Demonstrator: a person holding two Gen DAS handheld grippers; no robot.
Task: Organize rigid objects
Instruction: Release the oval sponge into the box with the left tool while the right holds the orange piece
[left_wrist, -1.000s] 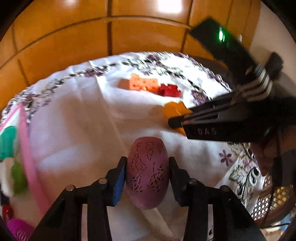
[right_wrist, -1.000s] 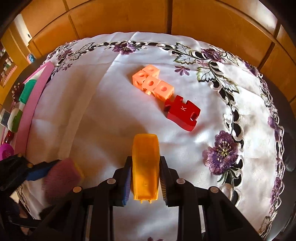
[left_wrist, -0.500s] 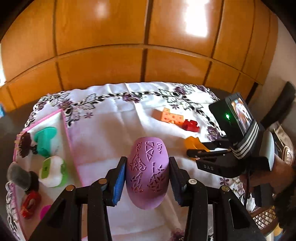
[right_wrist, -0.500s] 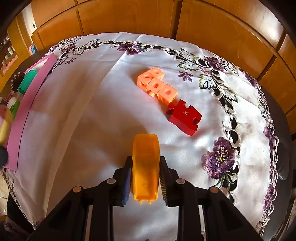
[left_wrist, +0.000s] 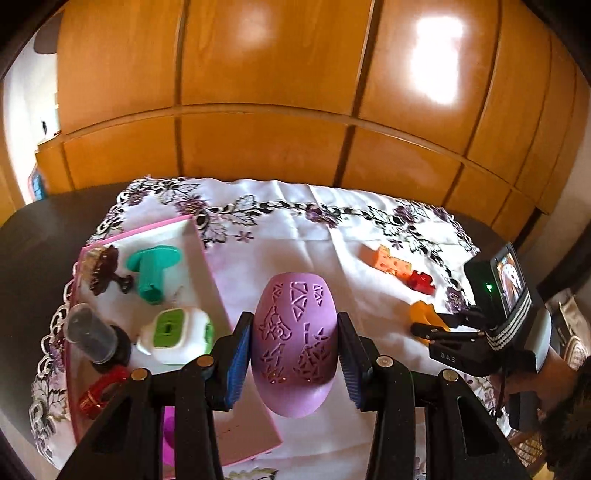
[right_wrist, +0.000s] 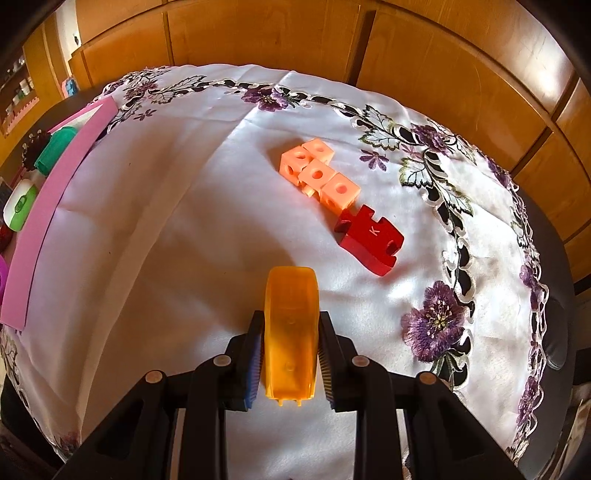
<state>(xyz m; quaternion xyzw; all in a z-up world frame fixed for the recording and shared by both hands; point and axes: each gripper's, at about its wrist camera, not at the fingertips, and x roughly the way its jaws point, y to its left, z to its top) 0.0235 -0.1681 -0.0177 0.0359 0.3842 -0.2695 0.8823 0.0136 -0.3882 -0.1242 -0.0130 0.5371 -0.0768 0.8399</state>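
My left gripper (left_wrist: 293, 343) is shut on a purple egg-shaped piece (left_wrist: 294, 341) with cut-out patterns, held above the white cloth beside the pink tray (left_wrist: 207, 258). My right gripper (right_wrist: 291, 347) is shut on an orange plastic piece (right_wrist: 291, 332), low over the cloth; it shows in the left wrist view (left_wrist: 439, 326) at the right. Joined orange cubes (right_wrist: 319, 173) and a red puzzle block (right_wrist: 369, 238) lie on the cloth ahead of the right gripper.
The pink tray holds a teal piece (left_wrist: 153, 269), a green-and-white box (left_wrist: 173, 334), a dark hair clip (left_wrist: 105, 269), a grey cylinder (left_wrist: 90, 332) and a red item (left_wrist: 99, 391). A wooden wardrobe (left_wrist: 295, 92) stands behind the table. The dark table edge (right_wrist: 554, 314) lies right.
My left gripper has risen and pulled back toward the left with the purple egg, bringing the pink tray into view. My right gripper has lifted a little with the orange piece.
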